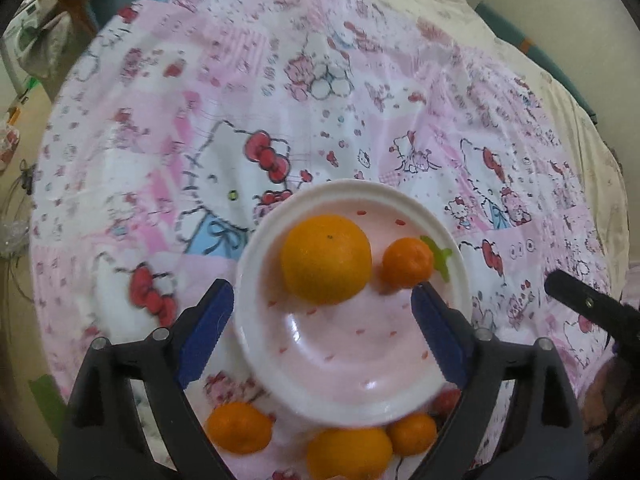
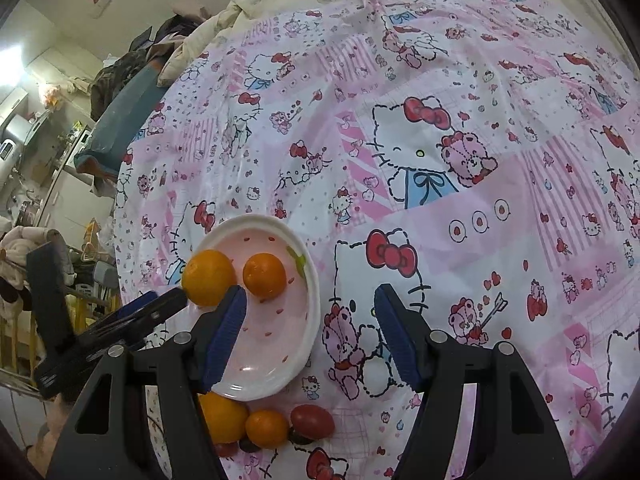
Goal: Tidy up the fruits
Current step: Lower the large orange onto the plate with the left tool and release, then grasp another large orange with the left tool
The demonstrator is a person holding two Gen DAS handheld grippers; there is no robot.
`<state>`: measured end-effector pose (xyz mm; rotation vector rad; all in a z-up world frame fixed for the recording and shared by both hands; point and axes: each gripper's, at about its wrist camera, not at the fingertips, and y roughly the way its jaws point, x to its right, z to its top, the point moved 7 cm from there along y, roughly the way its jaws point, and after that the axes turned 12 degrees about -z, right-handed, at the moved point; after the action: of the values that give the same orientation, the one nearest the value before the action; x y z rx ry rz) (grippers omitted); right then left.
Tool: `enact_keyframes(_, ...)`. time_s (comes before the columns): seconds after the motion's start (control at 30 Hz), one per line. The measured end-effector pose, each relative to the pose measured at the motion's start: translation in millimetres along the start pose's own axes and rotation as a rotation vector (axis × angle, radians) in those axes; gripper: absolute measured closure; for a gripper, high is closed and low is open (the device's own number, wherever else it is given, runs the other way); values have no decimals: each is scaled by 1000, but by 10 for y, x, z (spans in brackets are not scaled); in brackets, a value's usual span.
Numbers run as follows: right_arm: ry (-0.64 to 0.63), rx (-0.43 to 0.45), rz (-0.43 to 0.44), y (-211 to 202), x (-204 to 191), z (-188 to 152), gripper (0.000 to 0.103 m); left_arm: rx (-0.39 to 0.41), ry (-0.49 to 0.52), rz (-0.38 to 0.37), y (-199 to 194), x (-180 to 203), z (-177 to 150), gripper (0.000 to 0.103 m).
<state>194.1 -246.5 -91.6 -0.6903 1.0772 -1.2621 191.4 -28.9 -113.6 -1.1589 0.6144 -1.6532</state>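
Hovering wide open, empty: left claw (image 1: pixel 322 316) over pink plate (image 1: pixel 340 364) | plate holds large orange (image 1: pixel 326 259), small orange (image 1: pixel 407 262) | right claw (image 2: pixel 310 336) open, empty

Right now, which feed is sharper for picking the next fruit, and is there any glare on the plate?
Left wrist view: blurred throughout, the plate rim and the oranges below it smeared; white glints on the plate floor. Right wrist view: crisp, cloth print and loose fruit sharp; small glints near the plate's near rim, strong fisheye bending at edges.
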Motion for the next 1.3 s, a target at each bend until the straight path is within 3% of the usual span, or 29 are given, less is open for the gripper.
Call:
enact_keyframes(0.3,-2,-4,-8,-120,19,-241,34,30,4,4,-504,-21,-260,14)
enact_keyframes(0.43,1,-15,-12,-156,50,-404,34,-2,-25,8,-564,-54,-502,14)
enact_keyframes(0.73,41,-65,3,-168,98,-834,34,-117,-7,0,-289,120,-1106,15)
enact_keyframes(1.07,39,-74,-17,-43,79,-858,34,-190,52,16,39,251,-1274,15)
enact_keyframes(1.13,36,-77,-14,-32,64,-856,34,-195,61,17,74,265,-1281,18)
enact_keyframes(1.3,29,-76,-11,-21,34,-847,34,-239,59,24,165,257,-1339,36)
